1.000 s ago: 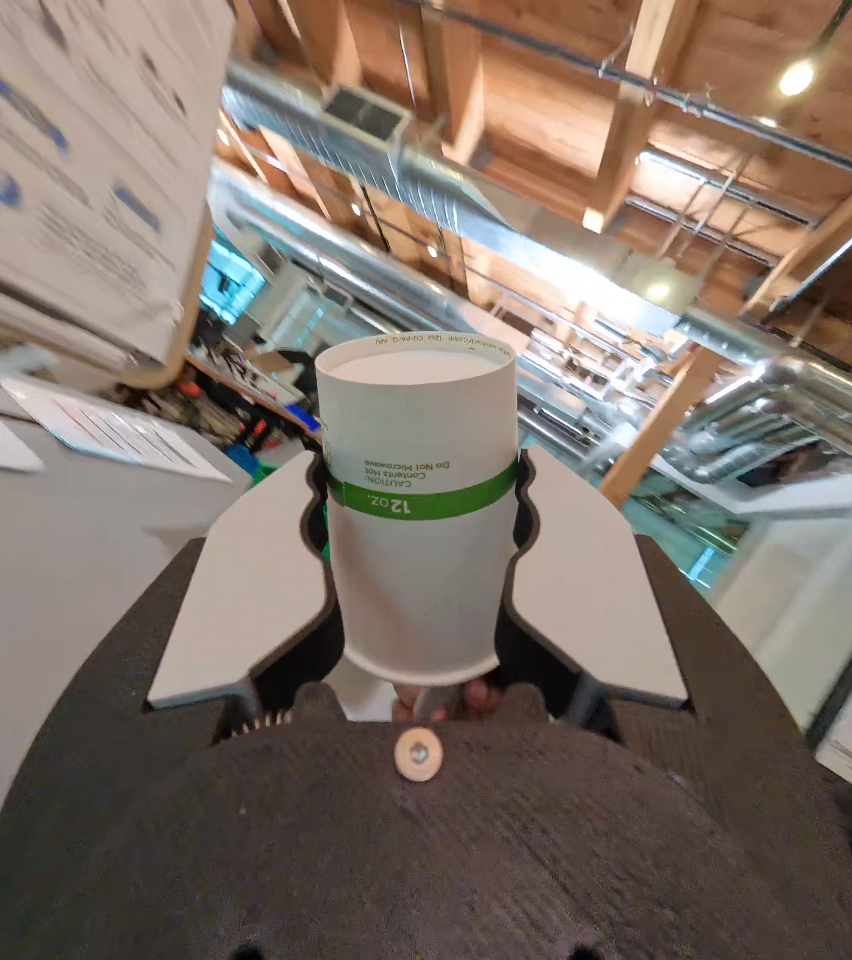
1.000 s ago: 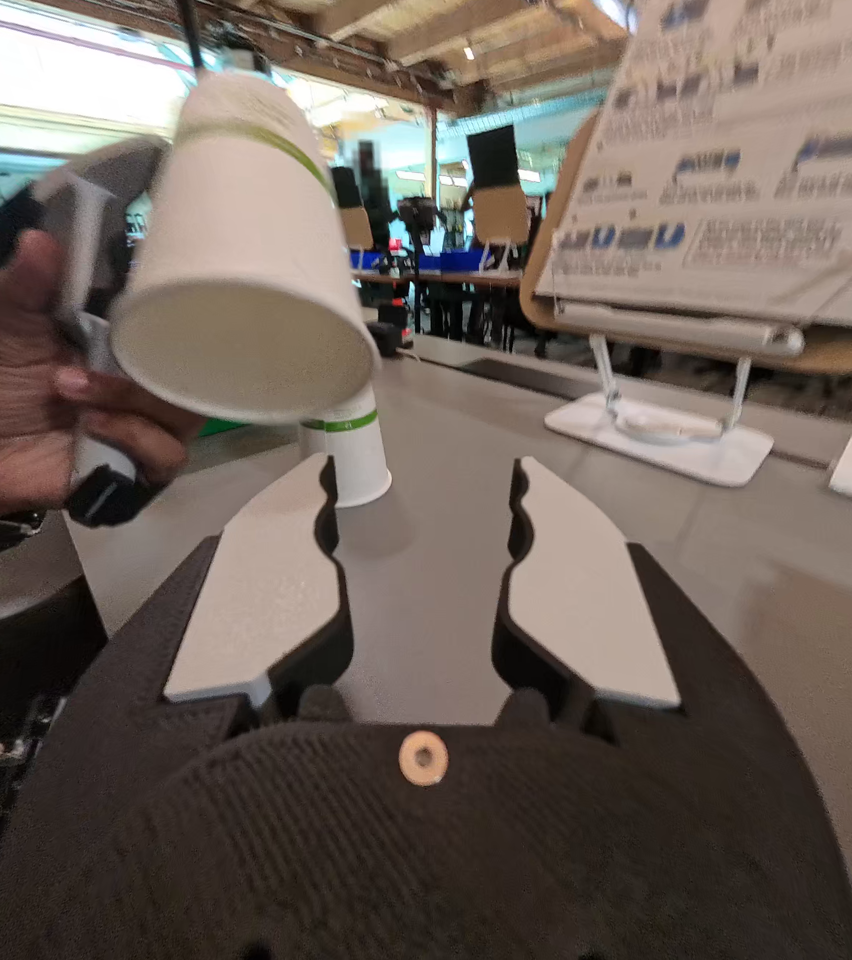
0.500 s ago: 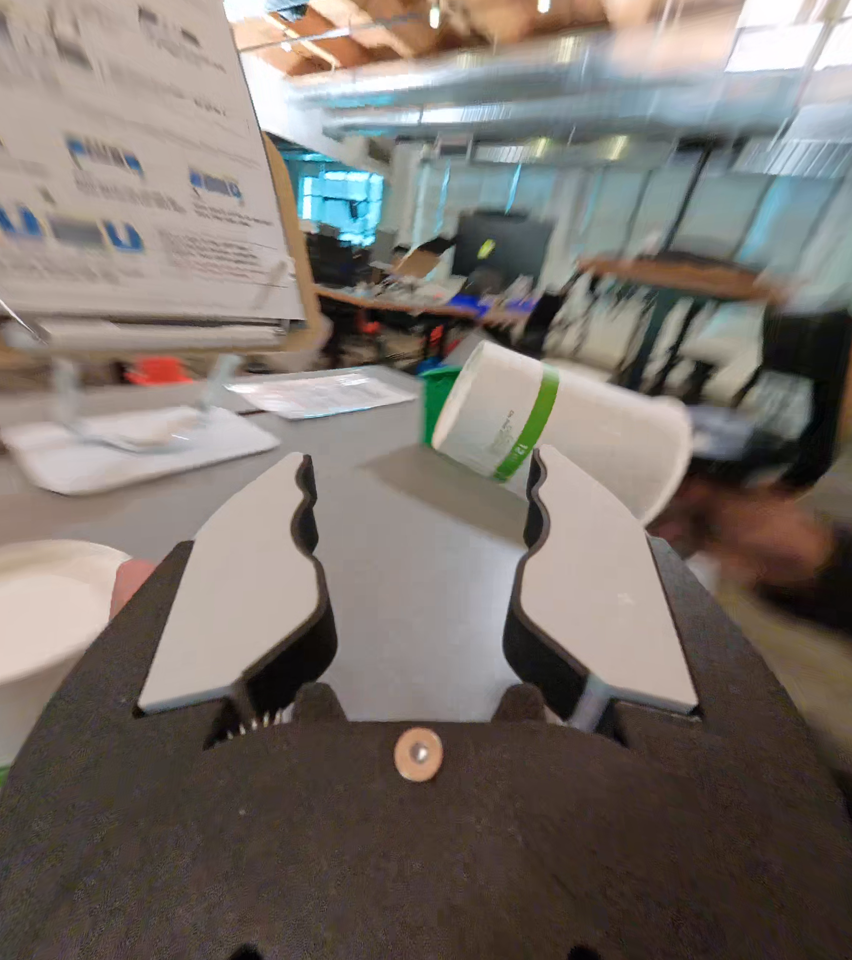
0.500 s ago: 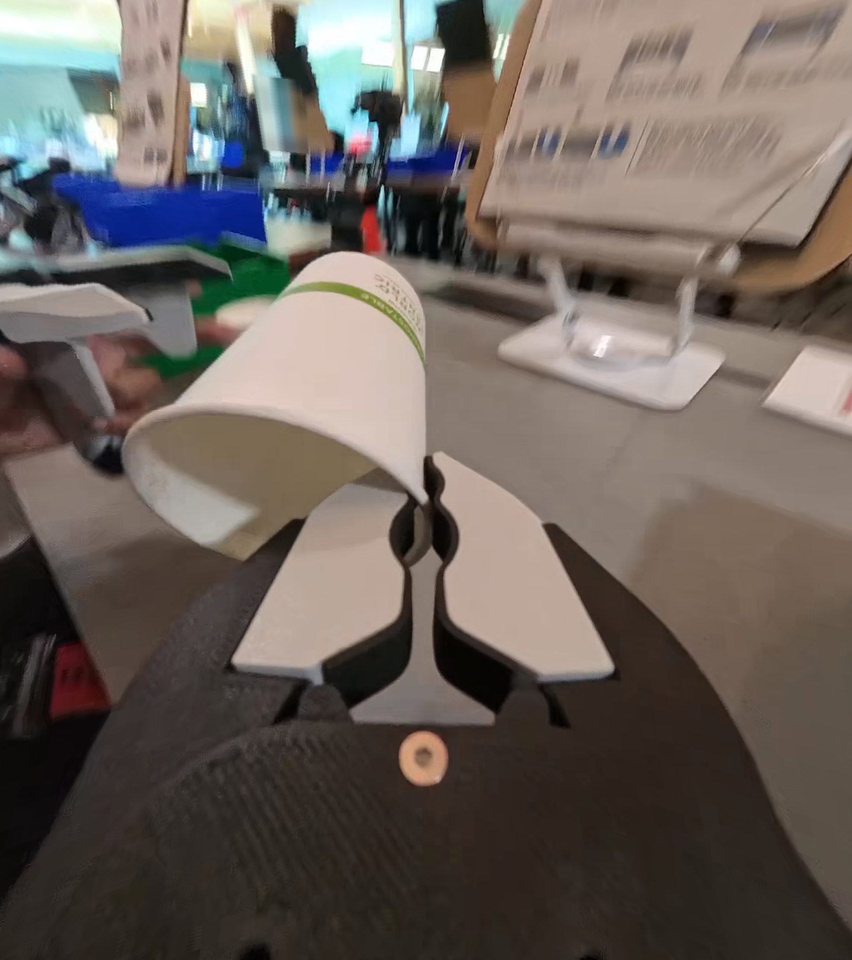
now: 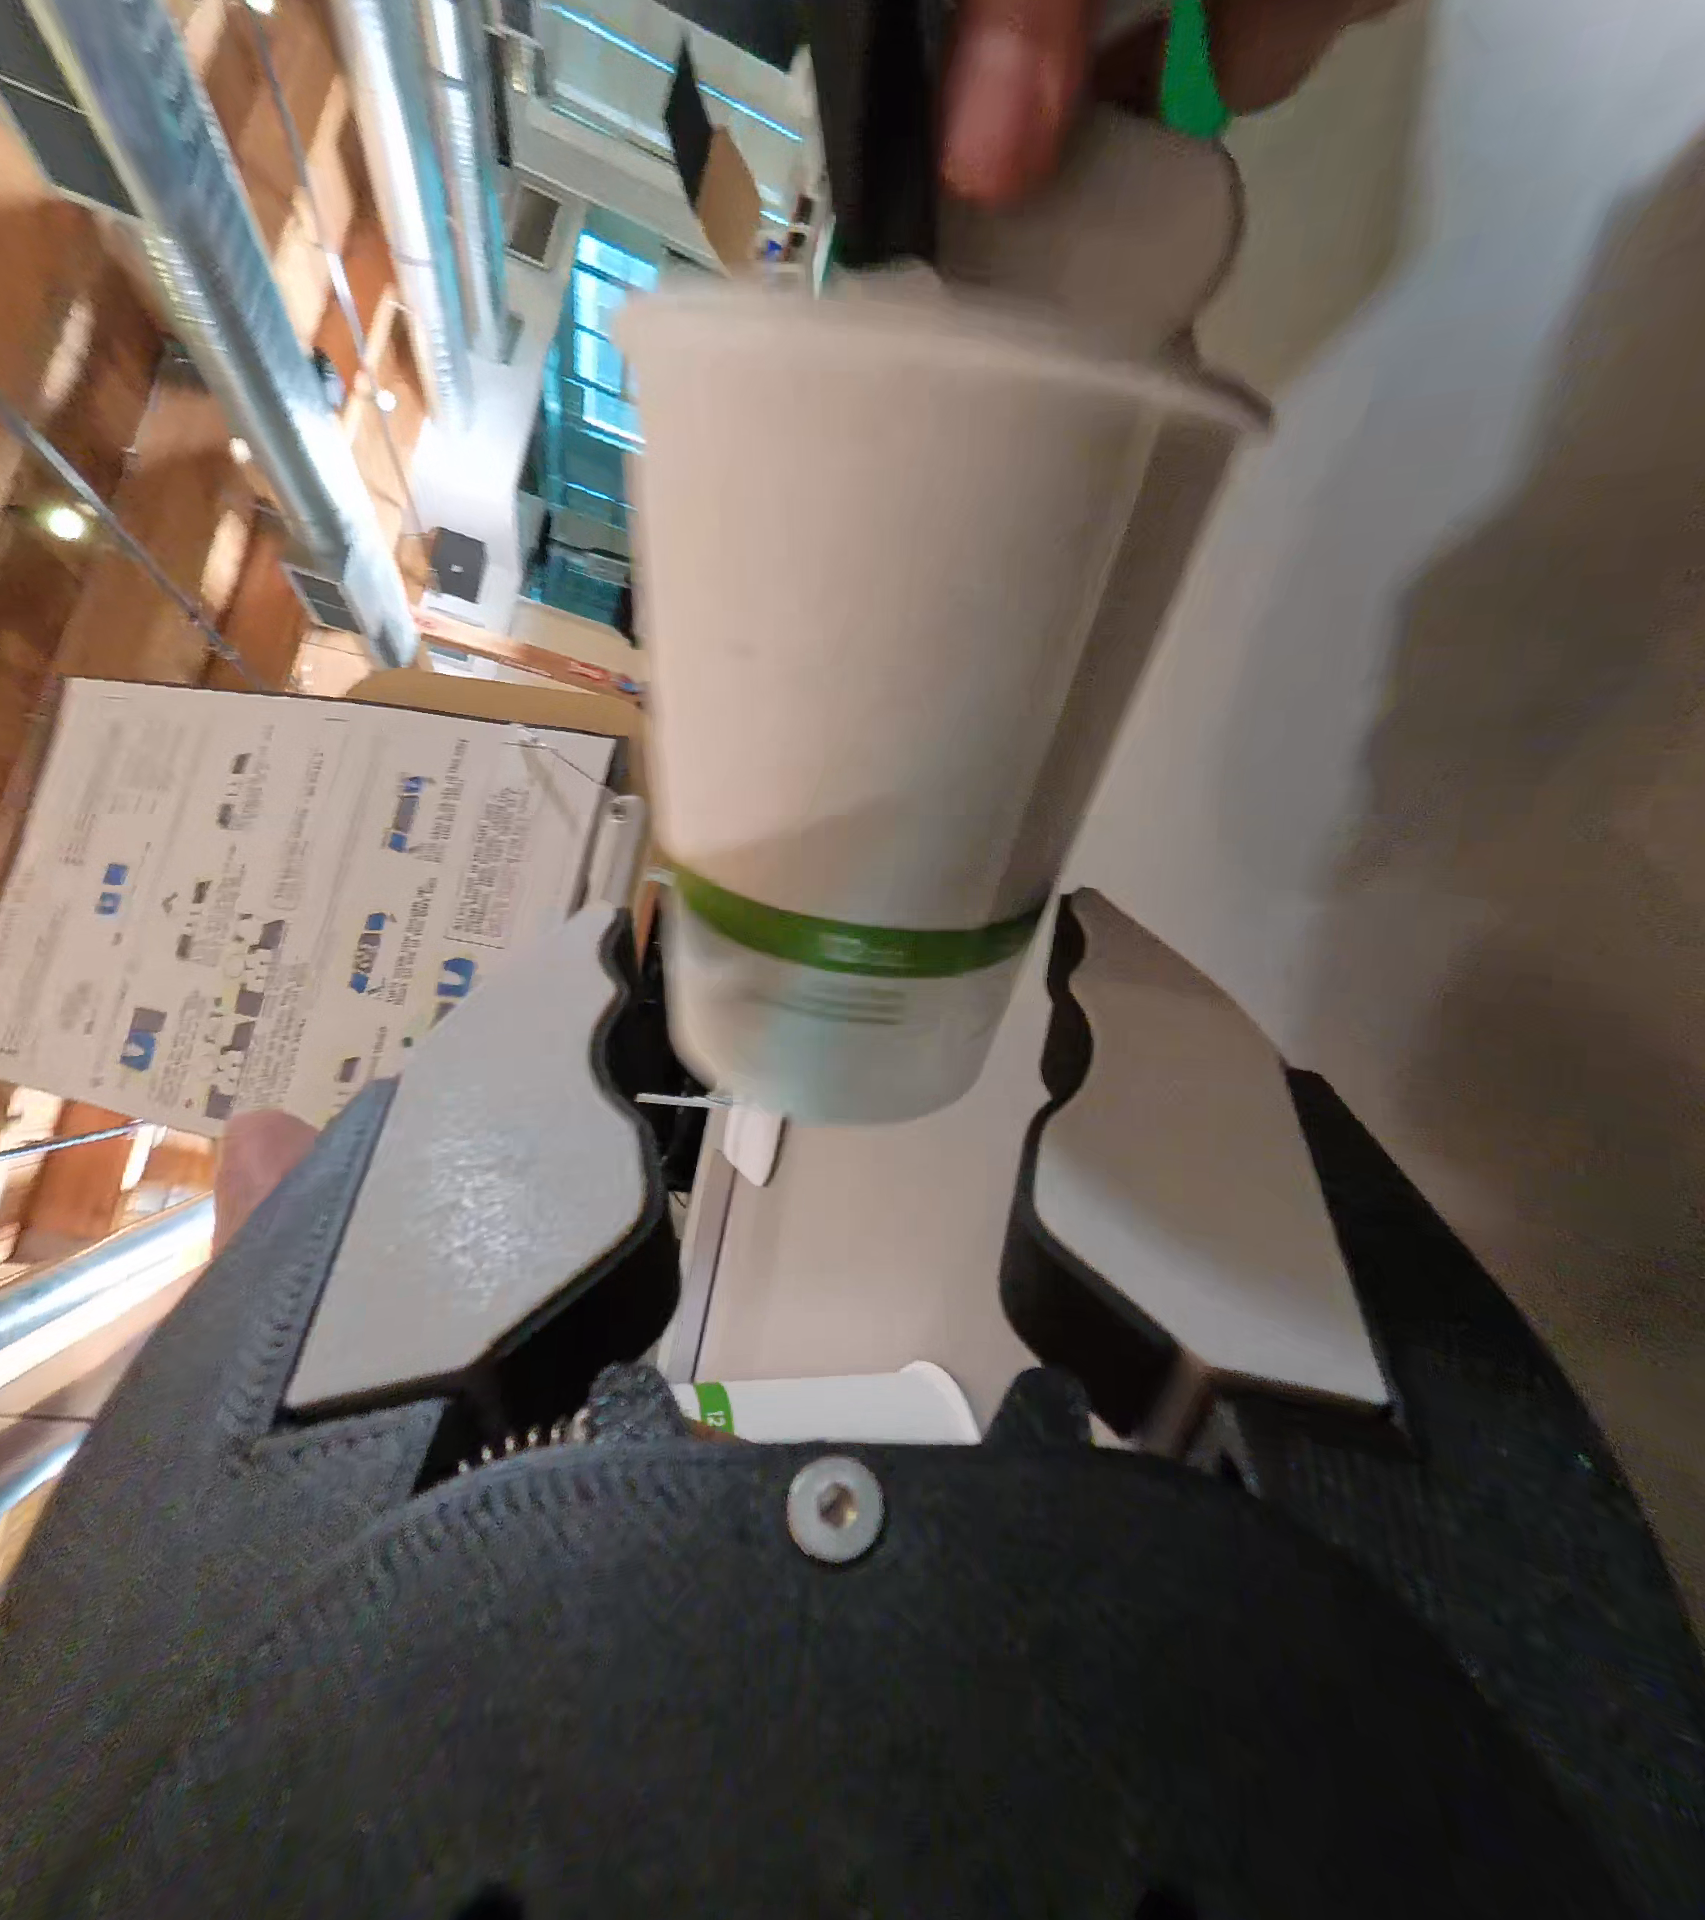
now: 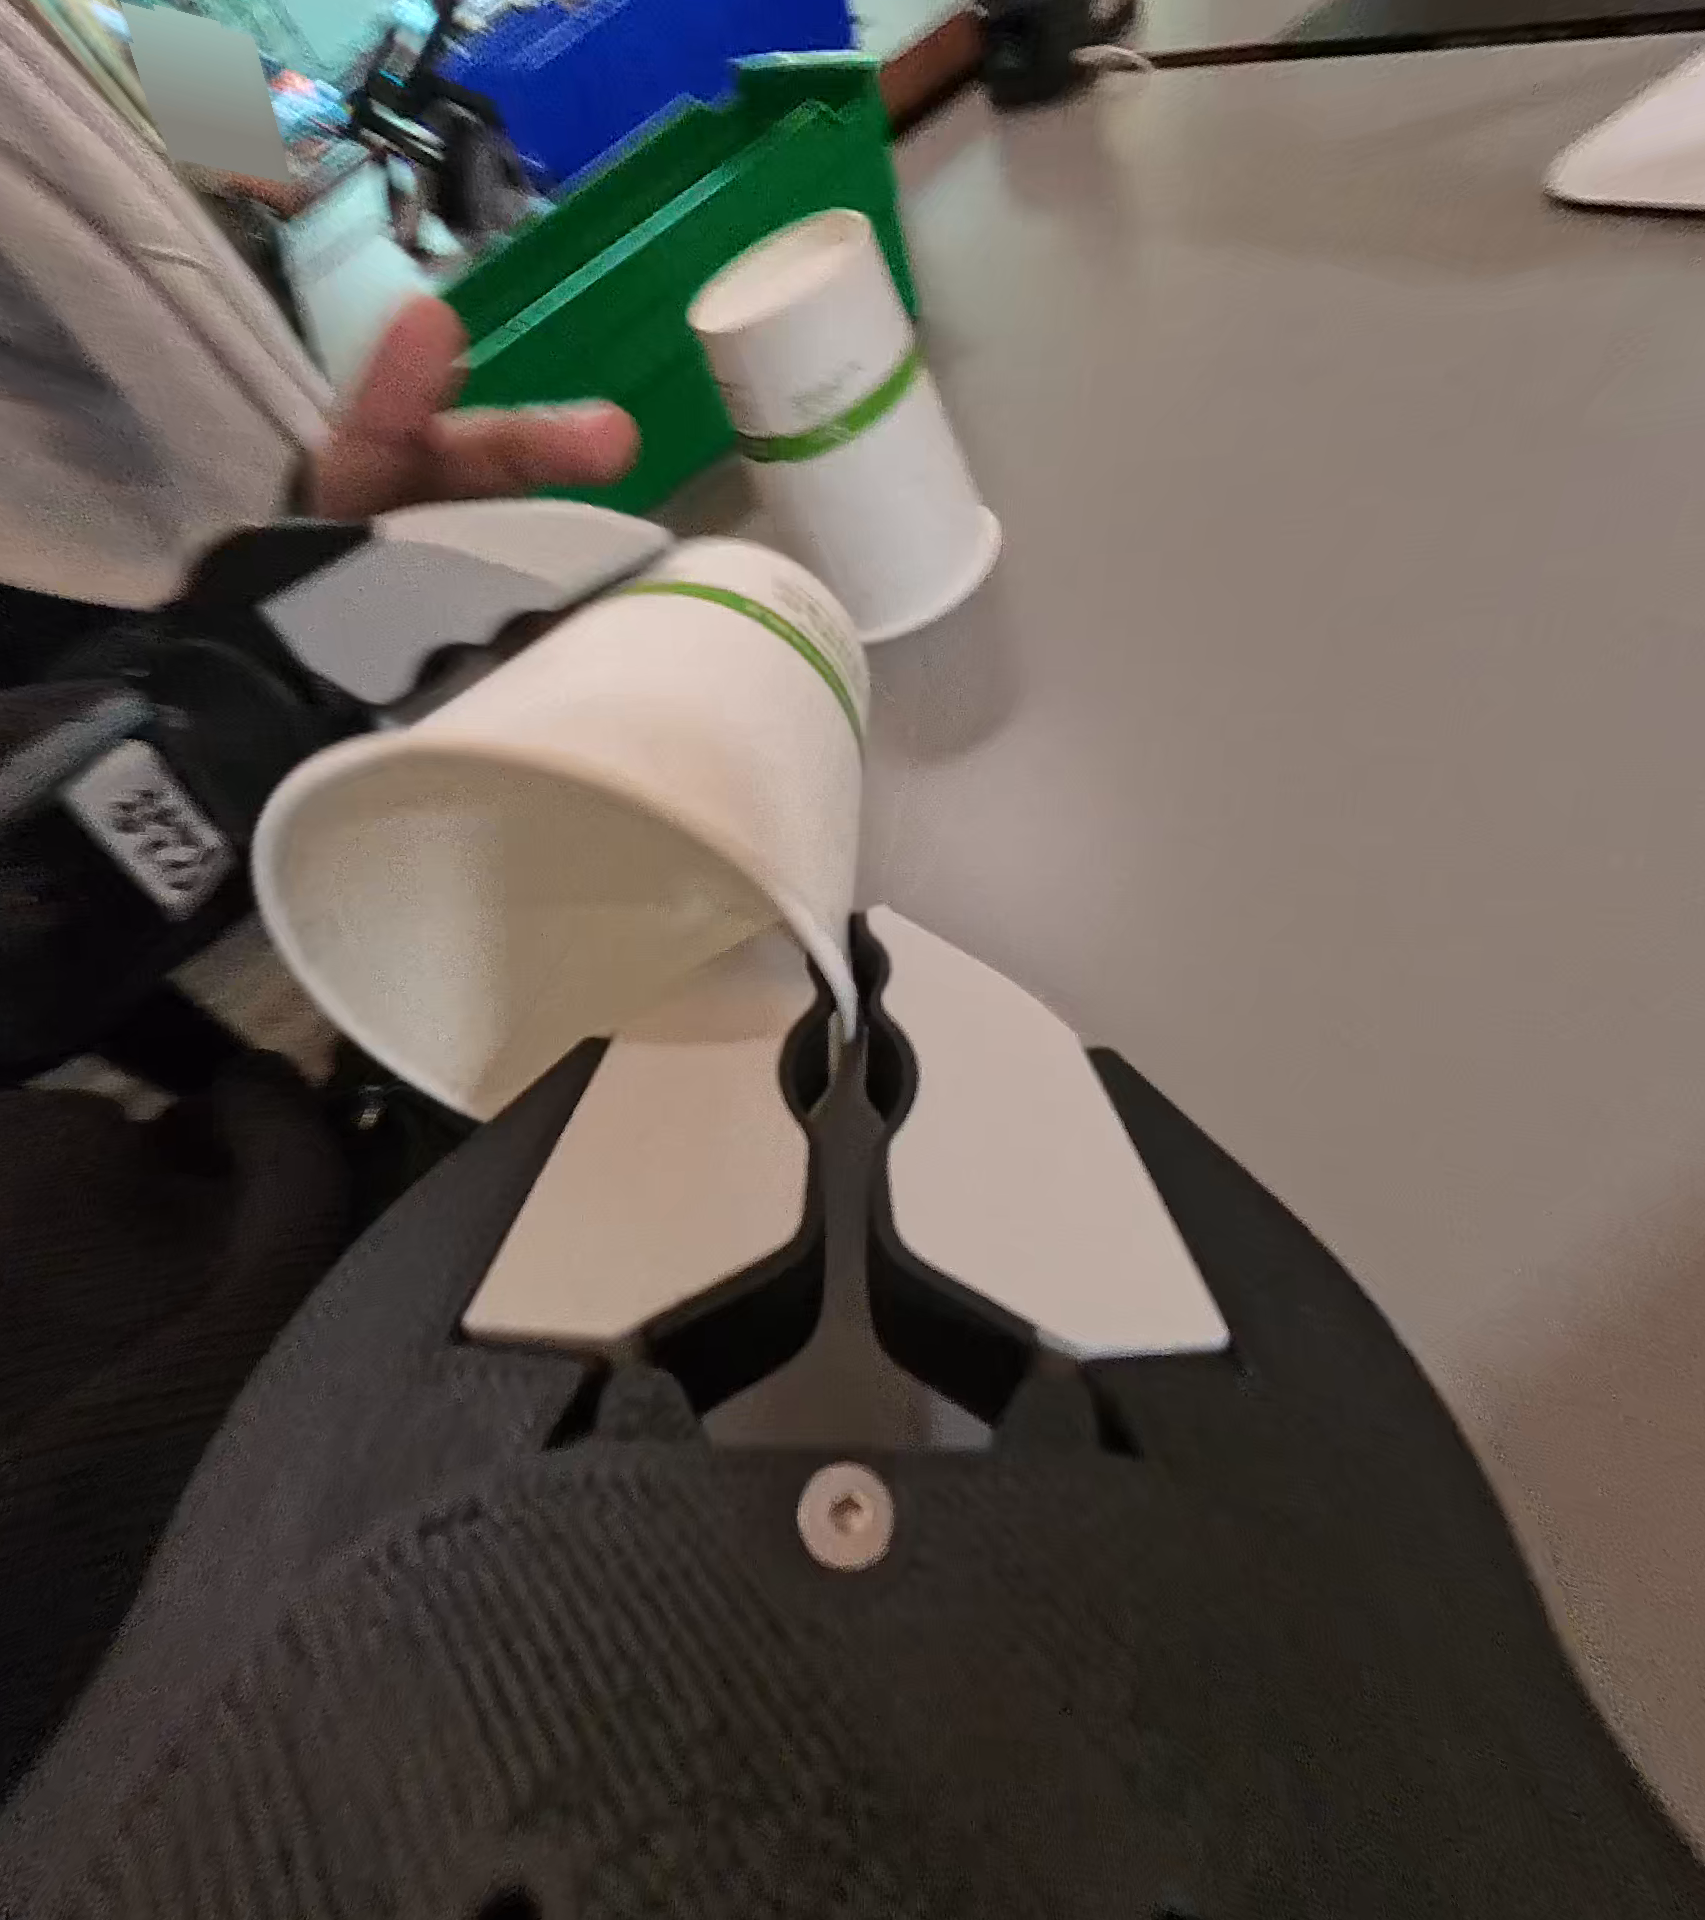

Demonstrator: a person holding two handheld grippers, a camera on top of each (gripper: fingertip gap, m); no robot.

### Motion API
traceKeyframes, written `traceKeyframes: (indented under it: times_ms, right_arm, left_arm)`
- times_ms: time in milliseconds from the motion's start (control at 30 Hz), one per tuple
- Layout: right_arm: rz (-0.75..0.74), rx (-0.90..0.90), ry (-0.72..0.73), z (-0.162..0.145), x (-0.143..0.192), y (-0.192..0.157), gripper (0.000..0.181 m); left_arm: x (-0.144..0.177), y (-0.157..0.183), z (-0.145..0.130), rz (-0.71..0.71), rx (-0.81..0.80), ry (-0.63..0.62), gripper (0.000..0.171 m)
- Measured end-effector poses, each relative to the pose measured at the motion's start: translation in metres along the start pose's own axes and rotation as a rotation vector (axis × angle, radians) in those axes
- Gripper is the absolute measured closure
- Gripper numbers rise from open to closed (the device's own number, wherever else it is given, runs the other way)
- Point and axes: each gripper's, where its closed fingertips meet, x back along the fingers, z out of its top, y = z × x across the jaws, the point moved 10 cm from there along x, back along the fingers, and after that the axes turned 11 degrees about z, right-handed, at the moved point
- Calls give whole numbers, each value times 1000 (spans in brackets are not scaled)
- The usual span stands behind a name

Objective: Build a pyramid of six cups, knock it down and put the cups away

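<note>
The right gripper has its fingers pressed almost together, pinching the thin rim wall of a white paper cup with a green band. The cup lies tilted on its side in the air above the grey table, mouth toward the camera, and the wall looks slightly pulled in where it is pinched.

The left gripper stands wide open, its two fingers on either side of the cup's narrow base end near the green band; a gap shows on both sides, so it appears close to the cup but not gripping it. In the right wrist view one of its fingers lies along the cup's upper side; contact cannot be settled because of blur.

The cup is probably very light, empty, and easily crushed; a hold across the stiffer base or at the rolled rim would likely deform it least.

A second paper cup stands upside down on the table beyond, beside a green bin. A printed sheet on a stand shows in the left wrist view.
</note>
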Motion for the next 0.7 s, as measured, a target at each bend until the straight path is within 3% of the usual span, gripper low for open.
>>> traceKeyframes:
  times_ms: [167, 200, 233, 333, 433, 567, 700]
  right_arm:
    - [54, 43, 38, -3, -3, -1, 176]
    - [56, 70, 70, -2, -2, -1, 164]
    - [42, 89, 116, -1, -1, -1, 144]
    - [65, 147, 279, 8, 8, -8, 108]
    - [73, 234, 436, 16, 20, -17, 96]
    - [13, 398, 522, 16, 21, -30, 81]
    - [-12, 466, 561, 14, 7, -42, 69]
  left_arm:
    - [0, -1, -5, -30, 52, -12, 97]
    - [-1, -3, -5, -38, 85, -22, 97]
    - [-2, -6, -5, -40, 141, -34, 97]
    - [-5, -20, -11, -40, 397, -63, 97]
    - [-5, -33, -21, -44, 641, -87, 97]
    - [-6, -45, -24, -21, 930, -73, 97]
    - [-9, -40, -9, -85, 1074, -31, 97]
